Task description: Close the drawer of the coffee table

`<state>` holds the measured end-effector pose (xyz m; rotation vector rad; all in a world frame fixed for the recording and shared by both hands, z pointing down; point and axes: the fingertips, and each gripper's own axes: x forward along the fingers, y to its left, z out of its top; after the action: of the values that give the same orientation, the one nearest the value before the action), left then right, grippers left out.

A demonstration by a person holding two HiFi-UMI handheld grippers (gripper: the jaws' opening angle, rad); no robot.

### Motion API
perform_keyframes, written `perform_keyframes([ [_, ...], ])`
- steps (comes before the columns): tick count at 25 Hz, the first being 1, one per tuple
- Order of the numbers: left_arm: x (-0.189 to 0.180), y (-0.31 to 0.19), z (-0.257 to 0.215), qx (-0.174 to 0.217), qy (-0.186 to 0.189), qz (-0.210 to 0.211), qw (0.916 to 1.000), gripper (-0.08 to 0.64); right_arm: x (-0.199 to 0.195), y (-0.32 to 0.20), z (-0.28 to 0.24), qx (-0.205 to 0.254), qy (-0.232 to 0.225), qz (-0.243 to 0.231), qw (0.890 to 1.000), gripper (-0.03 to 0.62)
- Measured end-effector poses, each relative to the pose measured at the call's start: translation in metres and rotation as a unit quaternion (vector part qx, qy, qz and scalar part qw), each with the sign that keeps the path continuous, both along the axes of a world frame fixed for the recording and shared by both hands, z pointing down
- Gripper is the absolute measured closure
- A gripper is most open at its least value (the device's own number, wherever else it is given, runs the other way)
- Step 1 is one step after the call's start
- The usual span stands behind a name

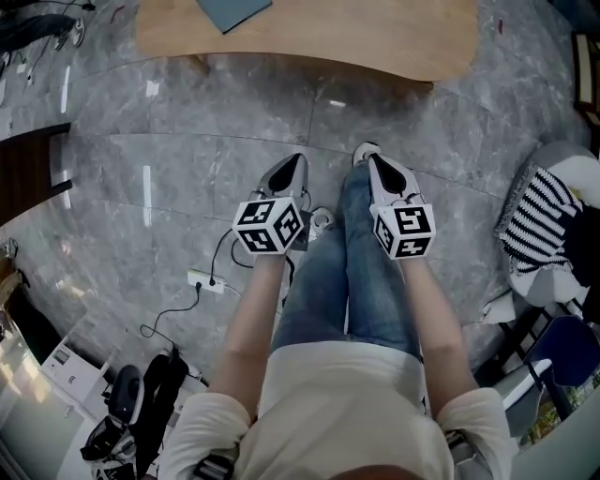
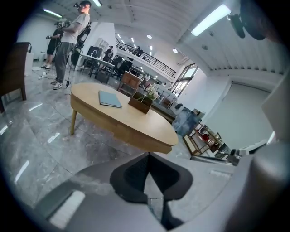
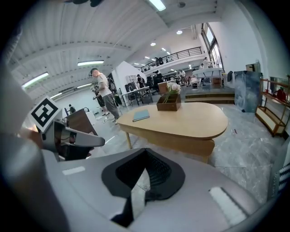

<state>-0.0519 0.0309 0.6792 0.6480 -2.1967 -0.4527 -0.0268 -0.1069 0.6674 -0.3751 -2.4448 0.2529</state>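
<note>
The oval wooden coffee table (image 1: 375, 42) stands on the grey marble floor ahead of me, a few floor tiles away from both grippers. A deep wooden apron runs under its top (image 3: 181, 142); I cannot tell whether a drawer stands out from it. The left gripper (image 1: 298, 161) and the right gripper (image 1: 367, 156) hang side by side above the person's jeans and shoes, both shut and empty. In the left gripper view the shut jaws (image 2: 148, 156) point at the table (image 2: 122, 120). In the right gripper view the shut jaws (image 3: 146, 152) do too, and the left gripper shows at that view's left edge.
A blue book (image 1: 232, 11) and a wooden box of flowers (image 3: 168, 102) lie on the tabletop. A dark cabinet (image 1: 33, 169) stands left. A power strip with cables (image 1: 208, 281) lies on the floor. A striped cloth (image 1: 539, 220) is at right. People (image 2: 68, 41) stand far behind.
</note>
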Motion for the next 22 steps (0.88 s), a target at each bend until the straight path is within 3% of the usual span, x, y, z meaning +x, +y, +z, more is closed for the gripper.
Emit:
perform_keyframes([
  [12, 0.078, 0.026, -0.107, 0.023, -0.013, -0.006, 0.9996, 0.558, 0.069, 0.044, -0.120, -0.023, -0.029, -0.039, 0.999, 0.591],
  [22, 0.088, 0.022, -0.200, 0.036, -0.048, 0.012, 0.9981, 0.558, 0.084, 0.055, -0.208, -0.013, -0.061, -0.058, 0.996, 0.592],
])
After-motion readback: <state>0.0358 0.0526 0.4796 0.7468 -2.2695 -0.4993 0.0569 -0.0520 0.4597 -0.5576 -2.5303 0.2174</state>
